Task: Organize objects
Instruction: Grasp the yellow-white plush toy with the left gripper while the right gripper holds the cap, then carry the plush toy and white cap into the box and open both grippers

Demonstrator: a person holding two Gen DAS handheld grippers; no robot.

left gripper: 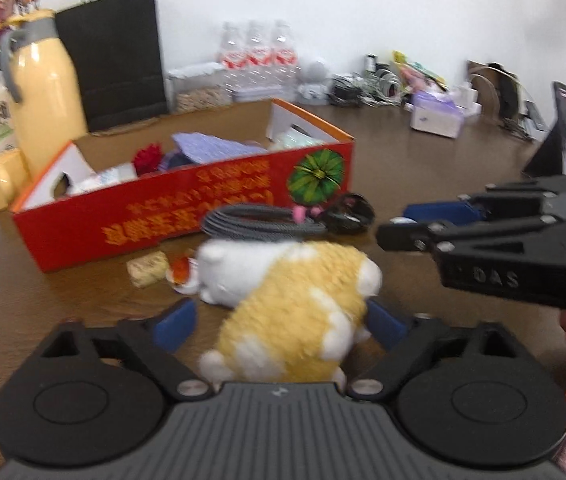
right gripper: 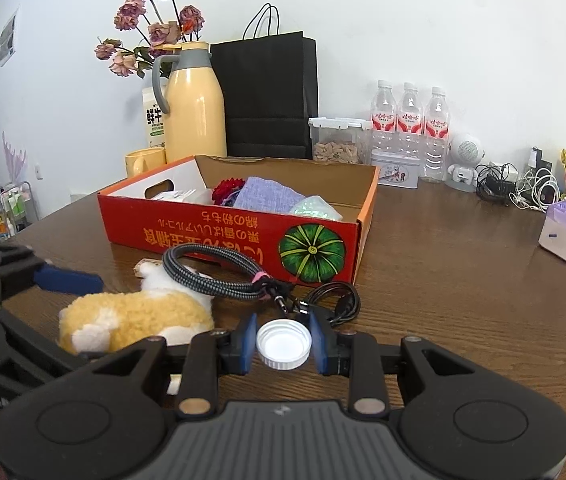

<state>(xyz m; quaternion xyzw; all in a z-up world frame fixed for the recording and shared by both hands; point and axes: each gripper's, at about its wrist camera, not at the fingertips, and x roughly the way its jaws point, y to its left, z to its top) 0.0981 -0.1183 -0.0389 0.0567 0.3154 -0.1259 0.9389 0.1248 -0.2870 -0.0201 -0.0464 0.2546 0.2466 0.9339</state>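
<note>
Desk (right gripper: 443, 280), brown: plush toy (left gripper: 291, 312), judged soft and light, straddled unpinched by left hand-held gripper (left gripper: 279, 322); white cap (right gripper: 283, 343) clamped in right hand-held gripper (right gripper: 283, 344), box (right gripper: 243, 236) at 12 o'clock.

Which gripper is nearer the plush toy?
Left. The left gripper straddles the plush toy, fingers on either side. The right gripper, holding a white cap, sits beside it.

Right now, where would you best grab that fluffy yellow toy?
Across the plush toy's plump yellow middle, coming from its rear end, where the left gripper already straddles it. It lies on its side lengthwise, so the soft body fits between the jaws.
</note>
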